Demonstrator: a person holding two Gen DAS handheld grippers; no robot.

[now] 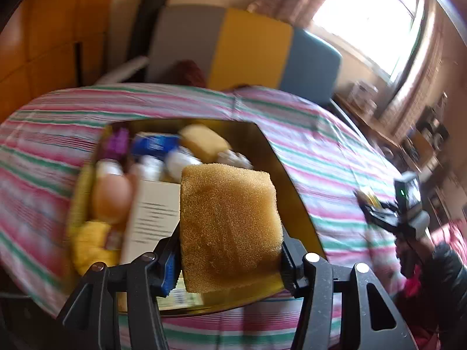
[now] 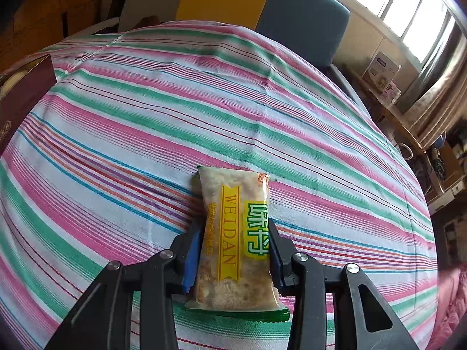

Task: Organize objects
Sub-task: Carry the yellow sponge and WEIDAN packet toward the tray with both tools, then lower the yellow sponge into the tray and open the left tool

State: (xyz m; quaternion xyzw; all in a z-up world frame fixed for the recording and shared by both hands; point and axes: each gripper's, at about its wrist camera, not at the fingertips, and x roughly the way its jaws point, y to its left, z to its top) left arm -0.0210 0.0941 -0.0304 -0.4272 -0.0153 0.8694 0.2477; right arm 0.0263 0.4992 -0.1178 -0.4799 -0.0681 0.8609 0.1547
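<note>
1. A porous, blocky yellow sponge [image 1: 230, 227] is clamped in the left claw [image 1: 230, 258], held over the open box [image 1: 294, 192] already crowded with bottles and cartons.
2. A crinkly, clear snack packet [image 2: 233, 239] is gripped by the right claw [image 2: 233, 252], low over the striped cloth on the counter [image 2: 116, 122].
3. The packing step is judged under way; next, a free gap in the box must be found for the sponge.

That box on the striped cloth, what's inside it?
The box holds a second sponge, a blue packet, white bottles, a white carton and something yellow. The sponge held in the left tongs hides the near right part.
</note>
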